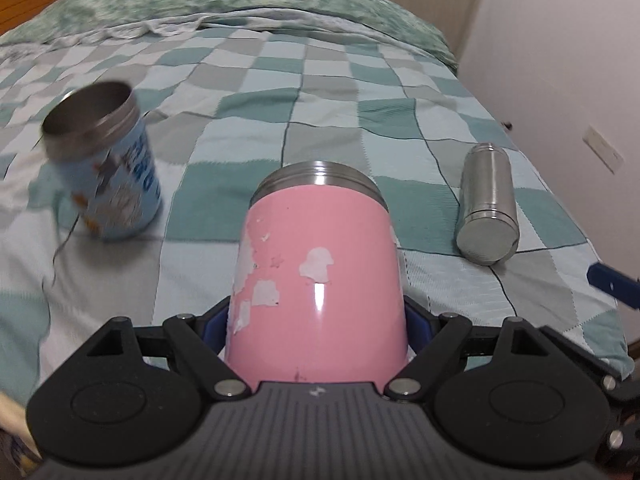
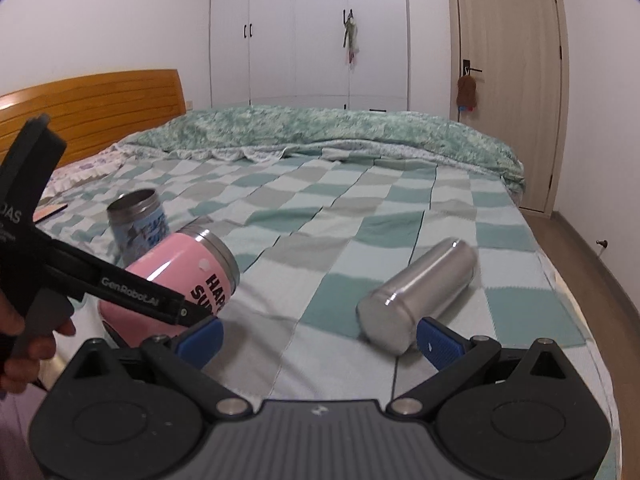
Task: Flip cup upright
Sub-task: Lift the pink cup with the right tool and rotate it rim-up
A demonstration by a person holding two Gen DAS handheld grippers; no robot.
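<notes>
My left gripper [image 1: 318, 320] is shut on a pink cup [image 1: 316, 276] with a steel rim and chipped paint. It holds the cup tilted, mouth pointing away, above the checked bedspread [image 1: 360, 92]. The right wrist view shows the pink cup [image 2: 180, 276] leaning with the left gripper [image 2: 132, 292] around it. A blue printed cup [image 1: 108, 176] stands upright, mouth up, to the left; it also shows in the right wrist view [image 2: 138, 224]. A steel cup [image 2: 420, 292] lies on its side, base toward my open, empty right gripper [image 2: 320, 340]; it also shows in the left wrist view [image 1: 488, 204].
A green quilt [image 2: 320, 132] is bunched along the far side of the bed. A wooden headboard [image 2: 100, 112] is at the left. White wardrobes [image 2: 308, 32] and a door [image 2: 508, 80] stand behind. The bed's right edge drops to a wood floor [image 2: 592, 272].
</notes>
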